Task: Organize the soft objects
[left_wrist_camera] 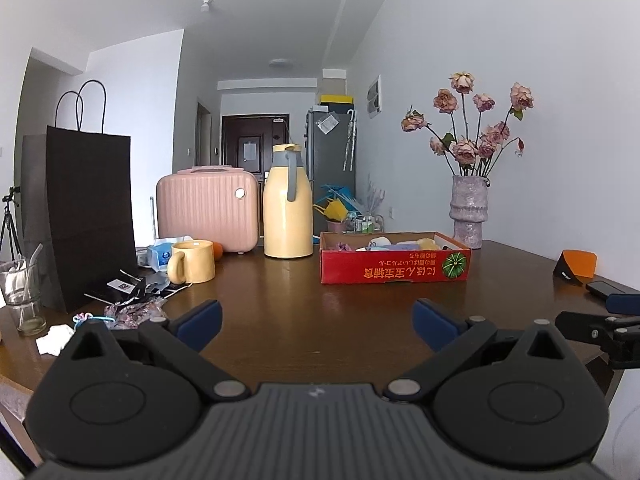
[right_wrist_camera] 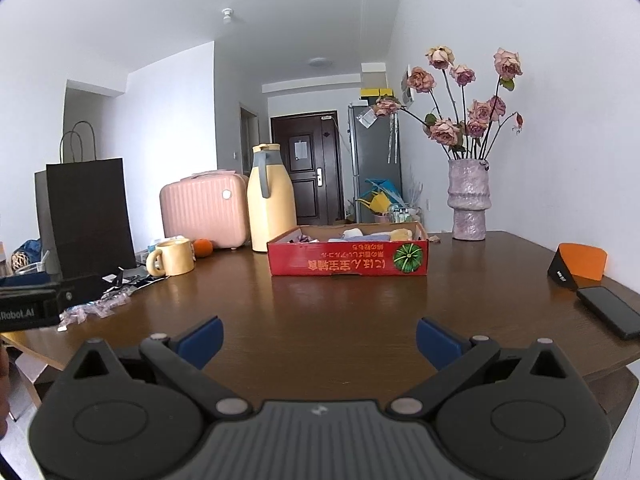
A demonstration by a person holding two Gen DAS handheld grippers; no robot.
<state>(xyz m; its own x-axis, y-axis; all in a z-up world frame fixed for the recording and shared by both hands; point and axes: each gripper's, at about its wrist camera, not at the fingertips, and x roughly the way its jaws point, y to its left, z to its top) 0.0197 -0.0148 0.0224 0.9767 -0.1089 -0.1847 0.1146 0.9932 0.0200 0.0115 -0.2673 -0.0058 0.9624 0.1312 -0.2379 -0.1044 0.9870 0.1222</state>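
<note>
A shallow red cardboard box (left_wrist_camera: 394,270) stands on the dark wooden table (left_wrist_camera: 304,304), holding several soft items in white, purple and yellow (left_wrist_camera: 400,245); it also shows in the right wrist view (right_wrist_camera: 348,266). My left gripper (left_wrist_camera: 318,322) is open and empty, low over the table, well short of the box. My right gripper (right_wrist_camera: 320,340) is open and empty, also short of the box. The right gripper shows at the right edge of the left wrist view (left_wrist_camera: 600,330); the left one shows at the left edge of the right wrist view (right_wrist_camera: 36,300).
A yellow mug (left_wrist_camera: 192,262), a yellow thermos (left_wrist_camera: 288,204), a pink case (left_wrist_camera: 208,210), a black paper bag (left_wrist_camera: 90,216), wrappers and hair ties (left_wrist_camera: 132,308) and a glass (left_wrist_camera: 22,296) stand left. A vase of roses (left_wrist_camera: 468,212), an orange-black stand (right_wrist_camera: 578,266) and a phone (right_wrist_camera: 610,312) are right.
</note>
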